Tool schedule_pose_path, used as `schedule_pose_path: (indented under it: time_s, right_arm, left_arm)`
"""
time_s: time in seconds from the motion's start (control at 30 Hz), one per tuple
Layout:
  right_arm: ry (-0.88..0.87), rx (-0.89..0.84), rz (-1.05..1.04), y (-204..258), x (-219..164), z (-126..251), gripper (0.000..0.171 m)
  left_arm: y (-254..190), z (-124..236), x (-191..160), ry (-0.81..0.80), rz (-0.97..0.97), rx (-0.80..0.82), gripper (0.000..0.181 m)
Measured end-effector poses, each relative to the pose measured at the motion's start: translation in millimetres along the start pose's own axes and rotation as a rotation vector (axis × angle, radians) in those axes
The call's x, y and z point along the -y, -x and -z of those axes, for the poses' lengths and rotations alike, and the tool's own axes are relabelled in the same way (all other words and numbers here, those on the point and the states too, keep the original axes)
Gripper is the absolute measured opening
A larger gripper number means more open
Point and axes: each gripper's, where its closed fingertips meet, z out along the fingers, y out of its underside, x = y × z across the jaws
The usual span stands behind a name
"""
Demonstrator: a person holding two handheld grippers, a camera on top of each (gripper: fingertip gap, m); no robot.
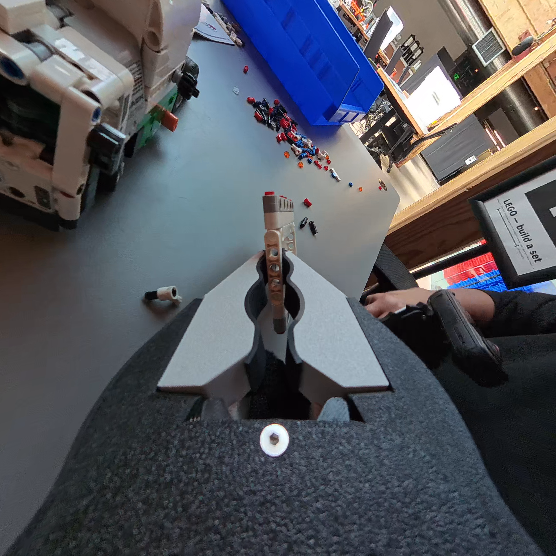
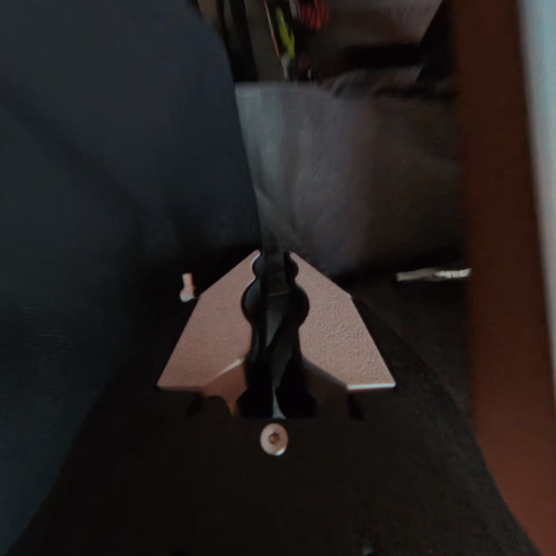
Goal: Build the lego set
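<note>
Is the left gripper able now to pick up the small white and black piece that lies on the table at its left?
Probably not yet. The left gripper is shut on a white beam assembly, so it has no free grip. The white and black piece lies apart on bare grey table, with nothing blocking the way.

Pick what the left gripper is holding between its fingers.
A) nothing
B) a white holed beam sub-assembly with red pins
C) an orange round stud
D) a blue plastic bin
B: the left gripper is shut on the white holed beam sub-assembly with red pins, above the grey table.
</note>
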Motion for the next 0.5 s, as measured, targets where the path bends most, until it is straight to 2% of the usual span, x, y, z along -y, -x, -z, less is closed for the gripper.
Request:
schedule_pose_path:
  time_s: [0.03, 0.07, 0.13, 0.2, 0.3, 0.37, 0.43, 0.5]
  right_arm:
    - [-0.006, 0.015, 0.006, 15.0, -5.0, -3.9, 0.000]
    - [-0.073, 0.022, 0.018, 26.5, 4.0, 1.6, 0.000]
    - [-0.104, -0.013, 0.067, 27.0, 12.4, 19.1, 0.004]
    - [-0.101, -0.018, 0.024, 16.7, 14.1, 34.3, 0.014]
    - [-0.198, 0.176, -0.126, 37.6, 20.0, 50.7, 0.025]
    - [-0.225, 0.182, -0.206, 37.3, 10.6, 50.5, 0.025]
    - [-0.214, 0.280, -0.284, 47.0, 1.2, 47.4, 0.025]
    - [-0.206, 0.307, -0.254, 50.9, -3.4, 45.8, 0.025]
  left_arm:
    - [-1.0, 0.0, -0.3, 0.000, -0.009, -0.001, 0.002]
    - [-1.9, -0.1, -0.5, 0.002, -0.017, -0.002, 0.002]
    - [-2.1, -0.3, -0.7, 0.002, -0.020, 0.000, 0.002]
    - [-1.8, 0.3, 0.1, -0.004, -0.020, 0.001, 0.002]
    - [-2.6, 0.3, -0.1, -0.004, -0.027, 0.002, 0.002]
    - [-2.6, -0.3, -0.7, -0.001, -0.030, 0.005, 0.002]
    - [-2.8, -0.4, -0.9, 0.001, -0.030, 0.003, 0.002]
    - [-3.2, -0.8, -1.3, 0.004, -0.030, 0.000, 0.002]
